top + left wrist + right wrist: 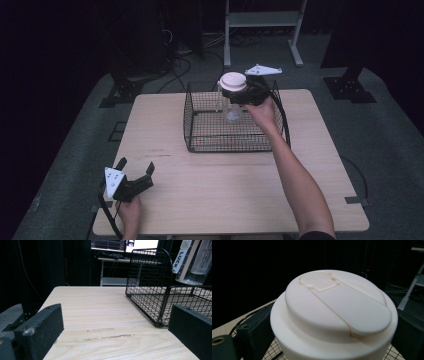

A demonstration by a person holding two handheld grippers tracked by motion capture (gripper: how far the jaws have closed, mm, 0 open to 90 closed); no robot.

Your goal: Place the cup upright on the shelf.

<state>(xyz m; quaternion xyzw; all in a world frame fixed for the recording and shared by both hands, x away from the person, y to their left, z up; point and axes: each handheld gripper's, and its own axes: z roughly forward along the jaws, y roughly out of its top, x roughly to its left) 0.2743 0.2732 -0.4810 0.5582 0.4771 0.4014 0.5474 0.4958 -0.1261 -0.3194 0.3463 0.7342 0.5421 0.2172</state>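
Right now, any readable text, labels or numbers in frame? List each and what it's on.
"LUCK": black letters running along a white strap that hangs beside the clear bottle, left gripper view; the strap is cut off at the frame's top, so the word may be partial.
Monitor screens behind the table: content too small and blurred to read.
White bottle lid: no text.

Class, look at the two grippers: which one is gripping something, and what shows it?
The right gripper, raised over the wire basket, is shut on the white-lidded bottle. The left gripper rests low near the table's front corner, jaws apart with nothing between them.
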